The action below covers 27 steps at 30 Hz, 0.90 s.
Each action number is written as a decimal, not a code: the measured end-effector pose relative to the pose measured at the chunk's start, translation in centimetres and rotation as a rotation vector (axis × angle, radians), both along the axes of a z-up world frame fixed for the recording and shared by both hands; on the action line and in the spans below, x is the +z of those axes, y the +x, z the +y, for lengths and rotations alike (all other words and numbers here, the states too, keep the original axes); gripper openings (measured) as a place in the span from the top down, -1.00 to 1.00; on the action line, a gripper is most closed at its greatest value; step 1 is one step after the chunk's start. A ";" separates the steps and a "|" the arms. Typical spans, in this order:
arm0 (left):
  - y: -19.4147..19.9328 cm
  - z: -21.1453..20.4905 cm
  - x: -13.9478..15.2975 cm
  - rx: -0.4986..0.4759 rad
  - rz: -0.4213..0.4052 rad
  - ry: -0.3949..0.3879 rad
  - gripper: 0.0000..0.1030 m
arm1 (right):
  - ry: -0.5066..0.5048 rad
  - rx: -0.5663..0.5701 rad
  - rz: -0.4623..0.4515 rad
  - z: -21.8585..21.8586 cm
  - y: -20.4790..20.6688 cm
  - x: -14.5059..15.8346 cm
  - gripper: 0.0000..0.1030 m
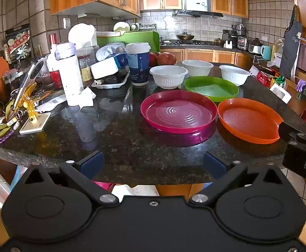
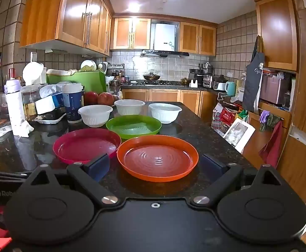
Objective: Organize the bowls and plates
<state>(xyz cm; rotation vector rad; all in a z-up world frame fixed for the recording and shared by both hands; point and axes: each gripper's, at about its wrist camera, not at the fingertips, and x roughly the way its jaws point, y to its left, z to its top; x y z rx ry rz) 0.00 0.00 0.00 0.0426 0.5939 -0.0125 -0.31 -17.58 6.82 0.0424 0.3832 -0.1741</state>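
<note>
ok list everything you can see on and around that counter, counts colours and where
plates: 3, magenta, orange, green, front of the black counter, apart
bowls: 3, white ribbed, one left, one middle, one right, in a row behind the plates
paper cup: 1, blue with white lid, left of the bowls
bottle: 1, white, far left
red fruit: 2 seen, behind the bowls
tissue pack: 1, white and blue, beside the cup
cutting board: 1, green, upright behind the clutter
apron: 1, dark, hanging on the right
left gripper: black, blue pads, open, empty, at the counter edge
right gripper: same, open, either side of the orange plate in its own view
</note>
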 end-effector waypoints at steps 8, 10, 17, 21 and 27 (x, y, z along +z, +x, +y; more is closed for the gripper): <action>-0.2 -0.3 -0.6 -0.005 0.003 0.008 -0.95 | 0.008 0.000 0.006 0.0 0.0 -0.1 -0.90; -0.1 -0.4 -0.6 -0.008 0.007 0.008 -0.95 | 0.004 -0.001 0.009 0.2 -0.2 -0.1 -0.90; 0.1 -0.5 -0.2 -0.001 0.013 0.002 -0.95 | 0.003 -0.002 0.013 -0.1 0.1 -0.1 -0.90; 0.3 -0.4 -0.2 0.001 0.014 0.001 -0.95 | 0.005 0.003 0.013 -0.1 0.5 -0.1 -0.90; 0.2 -0.6 -0.2 -0.003 0.009 0.007 -0.95 | 0.008 0.005 0.014 -0.1 0.4 -0.1 -0.90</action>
